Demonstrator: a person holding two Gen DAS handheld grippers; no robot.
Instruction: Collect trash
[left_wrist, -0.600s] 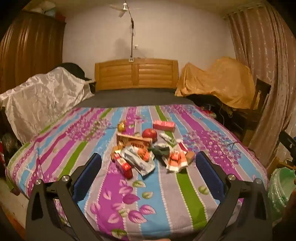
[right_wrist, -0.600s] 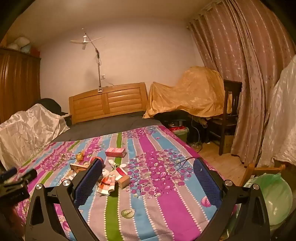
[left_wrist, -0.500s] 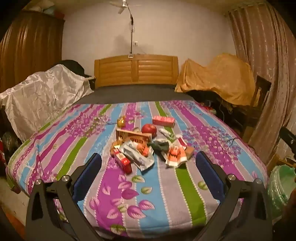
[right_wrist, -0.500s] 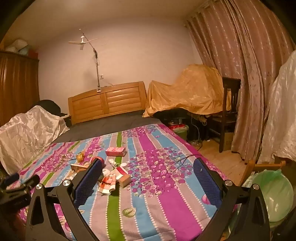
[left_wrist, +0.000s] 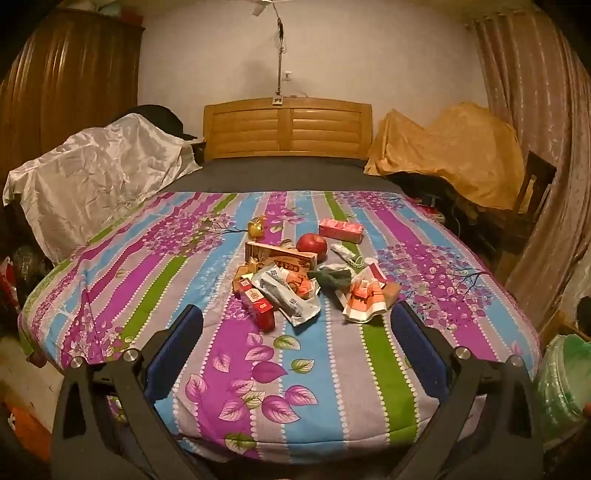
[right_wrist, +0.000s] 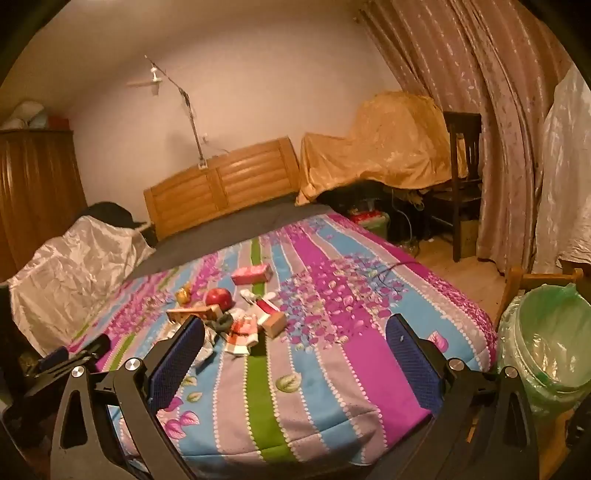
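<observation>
- Compared with half a second ago, the left gripper (left_wrist: 293, 341) sits a little closer to the foot of the bed, so the heap of trash (left_wrist: 306, 275) looks slightly larger between its fingers; its jaws are spread wide as before, holding nothing.
- The right gripper (right_wrist: 293, 354) has tilted, so the headboard (right_wrist: 221, 184) now slants in its view, and the green-lined bin (right_wrist: 546, 332) shows more fully at the right; its jaws are also wide apart and empty.
- The trash lies in a loose pile near the middle of the striped floral bedspread (left_wrist: 332, 387): a red box (left_wrist: 258, 306), a crumpled white wrapper (left_wrist: 288, 295), a long brown carton (left_wrist: 280, 254), a pink box (left_wrist: 340, 230), an orange-and-white packet (left_wrist: 364, 299).
- A red apple (left_wrist: 311, 243) rests just behind the carton.
- The bin stands on the floor off the bed's right corner, well apart from the pile.
- Around the bed: a wooden wardrobe (left_wrist: 66, 85) at left, silver-covered furniture (left_wrist: 99, 173), a gold-draped shape (left_wrist: 450, 151), a dark chair (right_wrist: 461, 162) and long curtains (right_wrist: 480, 110).
</observation>
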